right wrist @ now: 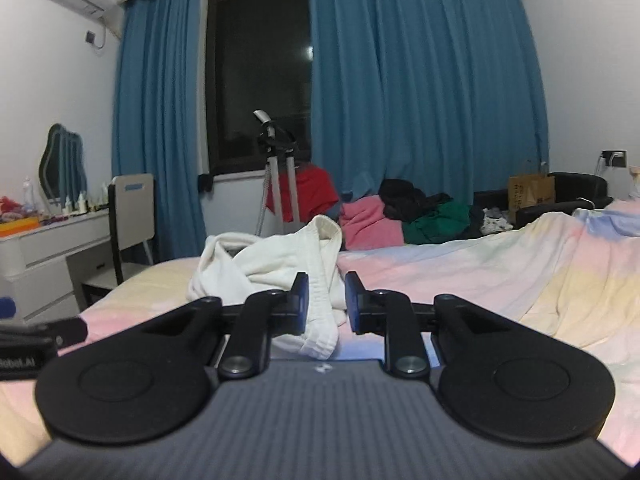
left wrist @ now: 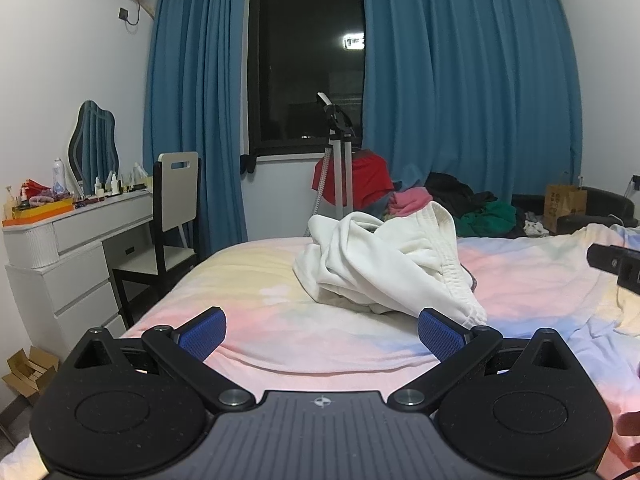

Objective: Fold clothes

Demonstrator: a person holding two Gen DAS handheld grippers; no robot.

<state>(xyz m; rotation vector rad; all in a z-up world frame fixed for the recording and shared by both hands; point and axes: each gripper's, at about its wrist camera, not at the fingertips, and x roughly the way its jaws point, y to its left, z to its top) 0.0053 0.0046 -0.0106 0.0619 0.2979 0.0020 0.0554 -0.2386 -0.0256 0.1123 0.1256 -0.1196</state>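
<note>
A crumpled white garment with a ribbed cuff lies in a heap on the pastel bedsheet. My left gripper is open wide just in front of it, its right blue pad touching or nearly touching the cuff. In the right wrist view the same garment sits ahead. My right gripper has its fingers partly closed with a narrow gap, and the garment's cuff end hangs between and below them; no pinch is visible. The right gripper's tip shows at the left view's edge.
A white dresser with bottles and a mirror, and a chair, stand left of the bed. A tripod stands at the bed's far end. A pile of red, pink, black and green clothes lies beyond by blue curtains. A paper bag is far right.
</note>
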